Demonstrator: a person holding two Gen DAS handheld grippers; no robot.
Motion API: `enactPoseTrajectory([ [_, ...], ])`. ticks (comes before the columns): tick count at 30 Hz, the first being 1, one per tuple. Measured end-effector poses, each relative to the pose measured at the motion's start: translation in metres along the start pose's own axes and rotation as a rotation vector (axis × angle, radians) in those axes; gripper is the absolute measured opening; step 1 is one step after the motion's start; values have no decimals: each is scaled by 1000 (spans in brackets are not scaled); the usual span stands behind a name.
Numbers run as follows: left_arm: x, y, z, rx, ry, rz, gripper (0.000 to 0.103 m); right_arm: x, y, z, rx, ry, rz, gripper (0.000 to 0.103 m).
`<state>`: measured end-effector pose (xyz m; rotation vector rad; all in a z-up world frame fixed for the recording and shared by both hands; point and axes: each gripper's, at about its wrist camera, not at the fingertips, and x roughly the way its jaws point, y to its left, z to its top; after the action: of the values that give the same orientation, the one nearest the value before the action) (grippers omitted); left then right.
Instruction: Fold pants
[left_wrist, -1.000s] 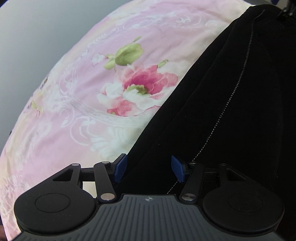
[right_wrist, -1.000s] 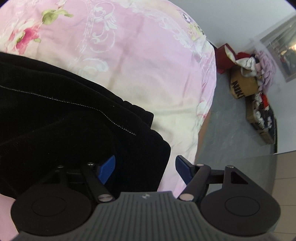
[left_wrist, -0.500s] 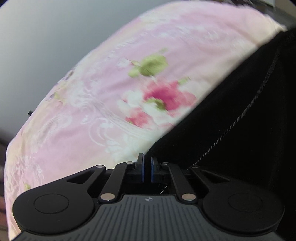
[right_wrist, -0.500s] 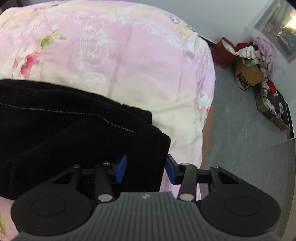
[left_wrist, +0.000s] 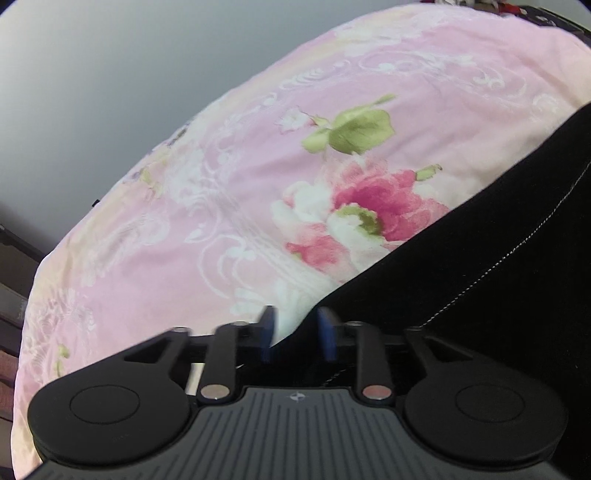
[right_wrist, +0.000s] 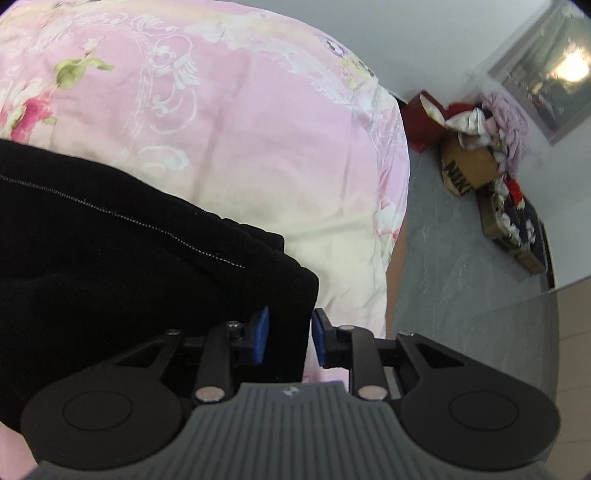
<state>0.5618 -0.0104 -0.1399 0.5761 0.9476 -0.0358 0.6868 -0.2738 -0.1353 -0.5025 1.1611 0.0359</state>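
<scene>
box (right_wrist: 468, 170) marked "NIKI", possibly Nike, blurred

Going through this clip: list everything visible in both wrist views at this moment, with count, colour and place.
Black fabric pants: one, black with a pale stitched seam, lying on the bed, an edge between each gripper's fingers.
Pink floral bedsheet: one, pink and cream with rose prints, covering the bed.
Brown cardboard box: one, printed lettering, on the grey floor beside the bed.
Red box: one, on the floor against the wall.
Heap of mixed clothes: one pile, white, lilac and red, on top of the boxes.
Left gripper: black, blue pads, jaws opening, pants edge between them.
Right gripper: black, blue pads, jaws opening, pants edge between them.
</scene>
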Motion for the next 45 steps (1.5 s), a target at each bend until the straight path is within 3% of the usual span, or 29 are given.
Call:
enactPoseTrajectory([
  [1, -9, 6, -3, -13, -7, -11, 59, -7, 2, -1, -6, -13, -13, 32],
  [5, -68, 18, -27, -13, -56, -108, 58, -41, 13, -14, -8, -63, -5, 35],
  [9, -129, 8, -64, -47, -93, -253, 51, -63, 21, -40, 22, -65, 7, 40],
  [12, -167, -17, -93, -45, -90, -356, 51, -73, 23, -62, 46, -54, 37, 52],
  [15, -187, -48, -113, -47, -48, -416, 51, -79, 26, -88, 51, -35, 55, 53],
  [18, -192, -74, -128, -111, -21, -458, 51, -78, 28, -112, 27, -24, 62, 53],
  [23, -172, -107, -137, -267, 16, -458, 51, -63, 24, -137, -44, -13, 66, 53],
  [31, -137, -131, -129, -368, 13, -281, 49, -35, 17, -143, -135, -46, 90, 55],
  [34, -132, -130, -124, -402, 3, -296, 36, -27, 18, -140, -168, -80, 107, 64],
  [36, -132, -128, -122, -420, -3, -289, 20, -20, 19, -138, -185, -74, 123, 64],
  [37, -132, -125, -124, -425, -5, -289, 18, -16, 19, -138, -188, -66, 136, 61],
  [38, -134, -123, -124, -425, -6, -291, 15, -14, 18, -136, -183, -50, 167, 50],
  [40, -138, -119, -123, -389, -3, -314, 12, -12, 15, -135, -173, -34, 139, 24],
  [41, -142, -117, -123, -355, -2, -325, 11, -13, 13, -134, -179, -23, 142, 21],
  [42, -148, -115, -123, -316, -5, -347, 11, -13, 10, -134, -181, 1, 126, 1],
  [45, -171, -113, -128, -158, -17, -410, 10, -18, -9, -129, -144, 37, 127, 0],
])
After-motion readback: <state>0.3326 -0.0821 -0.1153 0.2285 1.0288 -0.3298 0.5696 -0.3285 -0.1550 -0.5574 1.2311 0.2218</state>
